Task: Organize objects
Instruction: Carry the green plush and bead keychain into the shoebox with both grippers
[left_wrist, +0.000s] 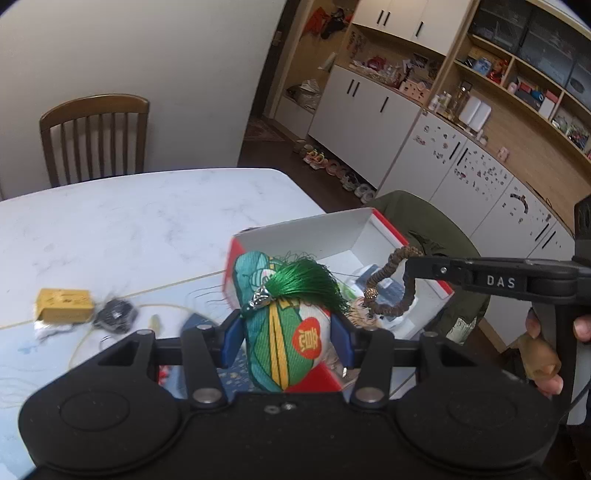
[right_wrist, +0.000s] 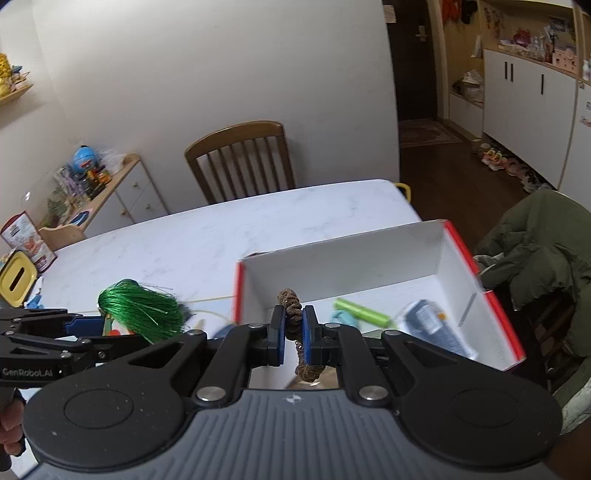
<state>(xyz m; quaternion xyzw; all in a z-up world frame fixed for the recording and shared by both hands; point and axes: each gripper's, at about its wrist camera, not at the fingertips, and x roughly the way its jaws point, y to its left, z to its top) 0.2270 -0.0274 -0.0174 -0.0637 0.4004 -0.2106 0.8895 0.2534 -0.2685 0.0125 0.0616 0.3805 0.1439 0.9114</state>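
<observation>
The left gripper (left_wrist: 284, 328) has its jaws clamped on the stuffed pouch (left_wrist: 284, 332) with the green tassel (left_wrist: 310, 282), long axis running away from the jaws, poised at the near left corner of the red-edged box (right_wrist: 369, 251). The right gripper (right_wrist: 293, 326) pinches the brown beaded bracelet (right_wrist: 291, 306), which hangs over the box's open interior, nearer to a drop. Beyond the box lies bare bench (right_wrist: 221, 229).
</observation>
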